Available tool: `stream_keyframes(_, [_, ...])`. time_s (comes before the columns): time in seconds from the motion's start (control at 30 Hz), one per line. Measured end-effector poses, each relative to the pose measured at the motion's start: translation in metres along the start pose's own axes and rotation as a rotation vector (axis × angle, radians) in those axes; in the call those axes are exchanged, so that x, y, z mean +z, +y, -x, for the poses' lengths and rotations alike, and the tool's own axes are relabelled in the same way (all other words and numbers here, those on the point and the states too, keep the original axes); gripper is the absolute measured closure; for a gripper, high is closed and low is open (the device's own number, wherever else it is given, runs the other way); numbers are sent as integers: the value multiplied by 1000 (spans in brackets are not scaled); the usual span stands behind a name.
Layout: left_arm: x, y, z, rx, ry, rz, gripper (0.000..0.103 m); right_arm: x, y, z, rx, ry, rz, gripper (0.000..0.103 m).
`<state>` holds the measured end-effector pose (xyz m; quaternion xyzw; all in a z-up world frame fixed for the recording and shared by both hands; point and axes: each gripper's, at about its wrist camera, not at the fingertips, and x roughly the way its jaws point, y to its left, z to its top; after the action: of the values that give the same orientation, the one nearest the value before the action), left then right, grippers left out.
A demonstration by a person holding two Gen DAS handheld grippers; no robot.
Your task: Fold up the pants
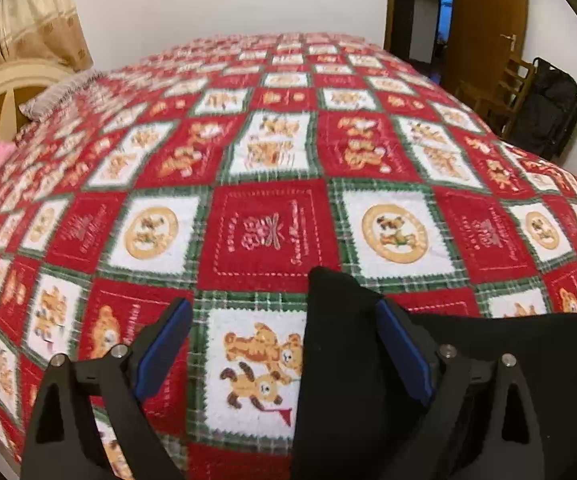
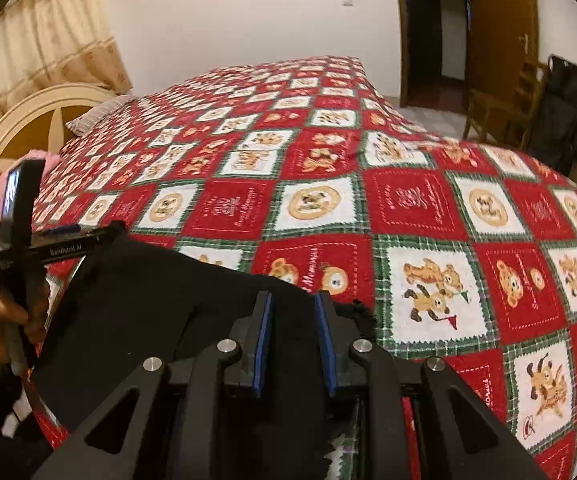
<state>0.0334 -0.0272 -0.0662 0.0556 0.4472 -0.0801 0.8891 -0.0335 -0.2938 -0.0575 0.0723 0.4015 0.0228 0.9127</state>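
The black pants (image 2: 136,304) lay on the bedspread (image 1: 272,224) at the lower edge of both frames. The left claw (image 1: 284,344) stood wide open over a corner of them; the right claw (image 2: 292,336) was narrowly parted above the fabric.

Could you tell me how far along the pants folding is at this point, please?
Early, by the look of it. Done: the black pants are on the patterned bedspread near its front edge. In hand: the right hand-held gripper has its pads narrowed around the cloth, though a gap shows; the left hand-held gripper is wide open at a raised corner. Left: no finished fold is visible, so seemingly all folds.
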Motion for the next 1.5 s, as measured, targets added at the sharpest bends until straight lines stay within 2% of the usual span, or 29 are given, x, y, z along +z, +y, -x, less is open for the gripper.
stream_keyframes(0.17, [4, 2, -13, -41, 56, 28, 5, -1, -6, 0, 21, -17, -51, 80])
stream_keyframes(0.27, [6, 20, 8, -102, 23, 71, 5, -7, -6, 25, 61, -98, -99, 79])
stream_keyframes(0.3, [5, 30, 21, -102, -5, 85, 6, -12, -8, 37, 89, -138, -126, 75])
stream_keyframes(0.33, [5, 36, 28, -99, -22, 88, 6, -18, -9, 48, 106, -168, -149, 61])
stream_keyframes(0.37, [3, 44, 39, -99, -45, 91, 6, -23, -11, 57, 109, -190, -165, 53])
stream_keyframes(0.4, [-2, 52, 51, -97, -69, 91, 6, -31, -13, 69, 103, -217, -186, 36])
stream_keyframes(0.43, [-7, 56, 59, -93, -84, 91, 5, -40, -16, 78, 100, -238, -208, 31])
stream_keyframes(0.53, [-24, 58, 70, -121, -89, 63, 5, -58, -28, 89, 133, -233, -280, 31])
stream_keyframes(0.63, [-45, 49, 67, -201, -56, 59, 5, -75, -35, 82, 143, -182, -350, 31])
stream_keyframes(0.73, [-59, 32, 54, -211, -4, 27, 5, -85, -30, 72, 152, -141, -370, 31])
stream_keyframes(0.83, [-66, 17, 48, -217, 19, -9, 5, -89, -17, 63, 131, -111, -318, 31])
stream_keyframes(0.97, [-72, 7, 40, -223, 64, -17, 5, -91, -2, 55, 48, -102, -251, 31])
stream_keyframes(1.03, [-74, 3, 40, -207, 60, -19, 4, -92, 6, 51, 61, -94, -226, 31])
stream_keyframes(1.17, [-76, 0, 42, -191, 64, -29, 4, -91, 30, 45, 5, -72, -99, 31])
stream_keyframes(1.27, [-78, 0, 42, -186, 67, -23, 4, -89, 36, 41, -28, -60, -49, 32])
stream_keyframes(1.4, [-78, -5, 43, -162, 67, -34, 5, -88, 35, 40, -63, -51, -35, 45])
stream_keyframes(1.47, [-78, -7, 44, -161, 68, -39, 9, -87, 43, 39, -110, -41, 14, 50])
stream_keyframes(1.5, [-78, -8, 45, -174, 70, -42, 15, -87, 49, 38, -137, -41, 44, 52])
